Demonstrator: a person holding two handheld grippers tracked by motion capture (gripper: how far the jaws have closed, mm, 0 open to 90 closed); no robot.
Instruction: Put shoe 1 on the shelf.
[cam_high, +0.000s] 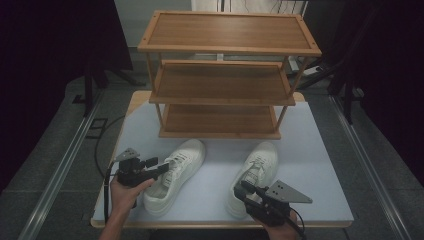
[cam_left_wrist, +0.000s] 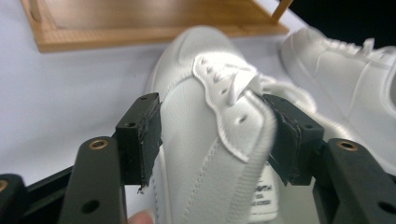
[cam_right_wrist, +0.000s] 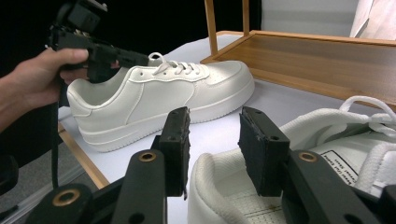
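Observation:
Two white sneakers lie on the white table top in front of a wooden rack. My left gripper (cam_high: 159, 167) reaches across the left sneaker (cam_high: 175, 175) near its collar. In the left gripper view the left gripper (cam_left_wrist: 215, 135) stands open, with the left sneaker's (cam_left_wrist: 196, 107) side wall and tongue between the pads. My right gripper (cam_high: 244, 187) is at the heel of the right sneaker (cam_high: 252, 175). In the right gripper view the right gripper (cam_right_wrist: 215, 149) is open astride the right sneaker's (cam_right_wrist: 327, 130) heel collar, pads apart from it. Beyond it lies the left sneaker (cam_right_wrist: 163, 93).
A three-shelf wooden rack (cam_high: 220, 80) stands at the back of the table (cam_high: 310, 150), its shelves bare. The table's front edge runs just under both hands. Dark curtains and floor rails flank the table.

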